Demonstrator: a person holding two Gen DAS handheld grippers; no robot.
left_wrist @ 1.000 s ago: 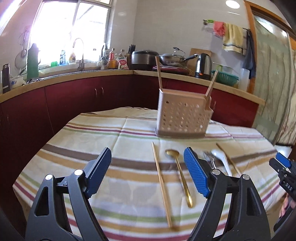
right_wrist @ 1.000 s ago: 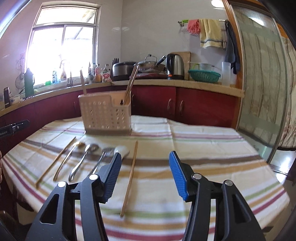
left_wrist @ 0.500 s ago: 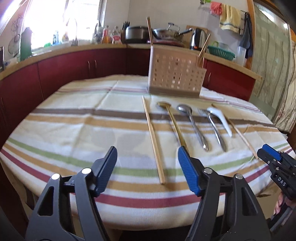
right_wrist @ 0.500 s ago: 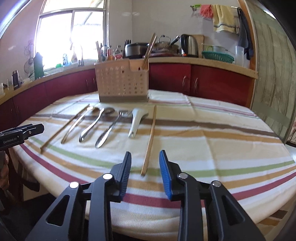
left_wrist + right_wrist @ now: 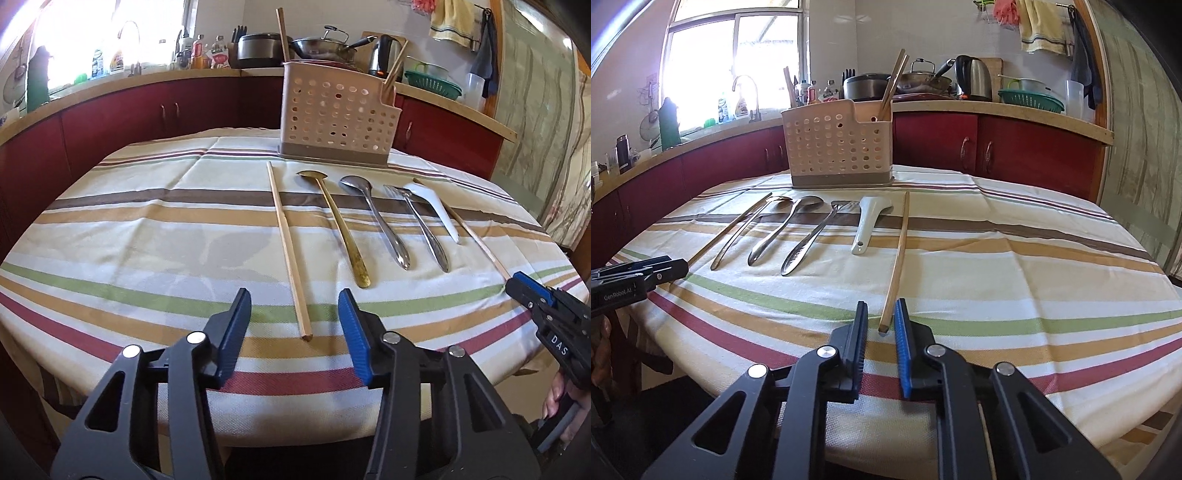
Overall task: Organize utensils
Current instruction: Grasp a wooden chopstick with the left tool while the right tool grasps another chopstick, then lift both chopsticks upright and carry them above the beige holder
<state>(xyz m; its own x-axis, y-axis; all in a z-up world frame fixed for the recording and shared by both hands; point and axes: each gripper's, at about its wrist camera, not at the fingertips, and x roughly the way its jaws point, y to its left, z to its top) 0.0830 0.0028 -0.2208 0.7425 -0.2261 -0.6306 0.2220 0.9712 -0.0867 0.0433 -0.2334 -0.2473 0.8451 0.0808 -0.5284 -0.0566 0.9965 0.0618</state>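
Note:
A beige perforated utensil holder point(image 5: 338, 120) point(image 5: 838, 146) stands at the table's far side with chopsticks in it. In front lie a chopstick point(image 5: 288, 247), a gold spoon point(image 5: 341, 230), a steel spoon point(image 5: 380, 219), a fork point(image 5: 424, 229), a white spoon point(image 5: 868, 223) and another chopstick point(image 5: 897, 258). My left gripper point(image 5: 295, 332) is open, its jaws on either side of the left chopstick's near end. My right gripper point(image 5: 881, 332) is narrowly open at the right chopstick's near end, not clamping it.
The round table has a striped cloth point(image 5: 147, 236). Red cabinets point(image 5: 1015, 151) and a cluttered counter with a kettle point(image 5: 973, 77) and pots run behind. The right gripper shows at the right edge of the left wrist view point(image 5: 546, 314); the left gripper shows at the right wrist view's left edge point(image 5: 635, 278).
Both grippers have pulled back and lowered to the table's near edge, lining up with the chopstick ends. The right jaws have narrowed a lot; the left jaws have narrowed a little.

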